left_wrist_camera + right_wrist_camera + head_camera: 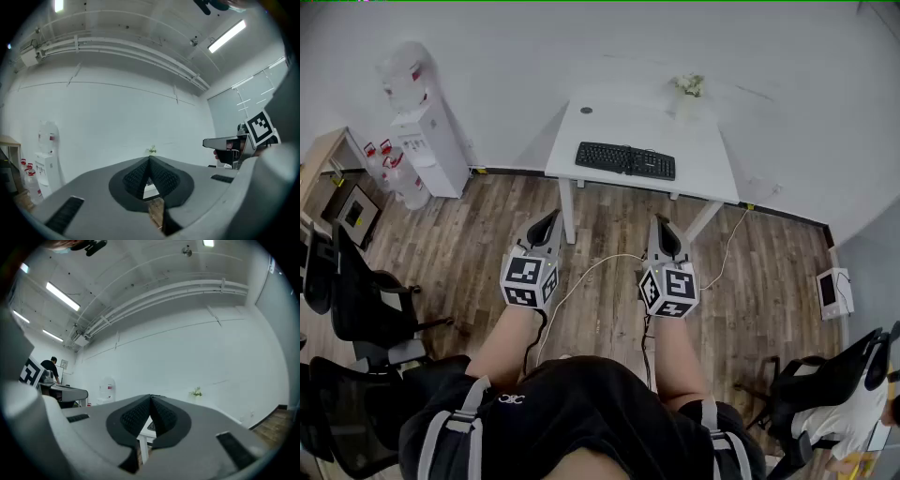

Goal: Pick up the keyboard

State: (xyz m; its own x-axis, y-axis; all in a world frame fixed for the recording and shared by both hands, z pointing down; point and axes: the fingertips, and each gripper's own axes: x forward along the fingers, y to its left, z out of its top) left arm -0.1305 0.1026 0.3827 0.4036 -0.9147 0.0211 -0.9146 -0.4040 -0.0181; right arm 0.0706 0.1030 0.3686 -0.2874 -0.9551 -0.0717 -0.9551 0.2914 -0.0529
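A black keyboard [625,160] lies on the white table [619,127] against the far wall, well ahead of both grippers. My left gripper [547,225] is held level over the wooden floor, short of the table's left leg, its jaws shut with nothing between them. My right gripper [664,234] hangs beside it, jaws shut and empty as well. In the left gripper view the left gripper [149,159] has its pads meeting at the tip, with a sliver of the table behind. In the right gripper view the right gripper [150,397] frames a corner of the keyboard [151,426] below its tip.
A small plant [689,85] stands at the table's back right. A water dispenser [420,122] with spare bottles [401,174] is at the left wall. Black office chairs [356,309] stand to my left, another chair [834,384] at lower right. A cable [581,281] trails over the floor.
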